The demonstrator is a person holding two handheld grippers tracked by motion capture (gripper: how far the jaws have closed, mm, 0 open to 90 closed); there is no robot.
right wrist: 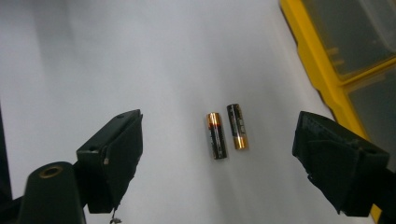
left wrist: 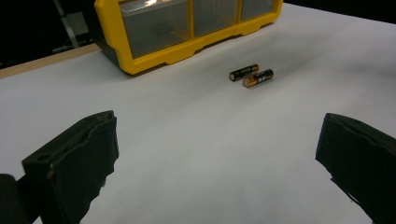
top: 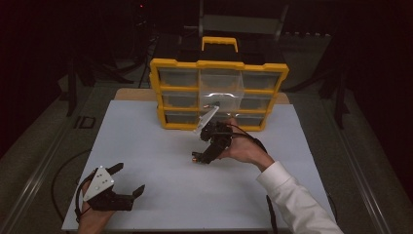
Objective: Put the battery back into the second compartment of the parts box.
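White worktop [top: 170,195] is seen from above, with the left tongs [top: 130,179] released well short of the organiser [top: 218,92]. Two batteries [left wrist: 251,74] are shown just before the organiser [left wrist: 187,28]. Right tongs [right wrist: 217,154] are spread over the batteries [right wrist: 226,130], nothing gripped.

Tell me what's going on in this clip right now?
A person works at a white table with a hand-held gripper in each hand. The right hand-held gripper hangs open over two batteries that lie side by side, untouched, in front of a yellow drawer organizer. One clear drawer of the organizer stands pulled out. The left hand-held gripper rests open near the table's front corner, holding nothing.
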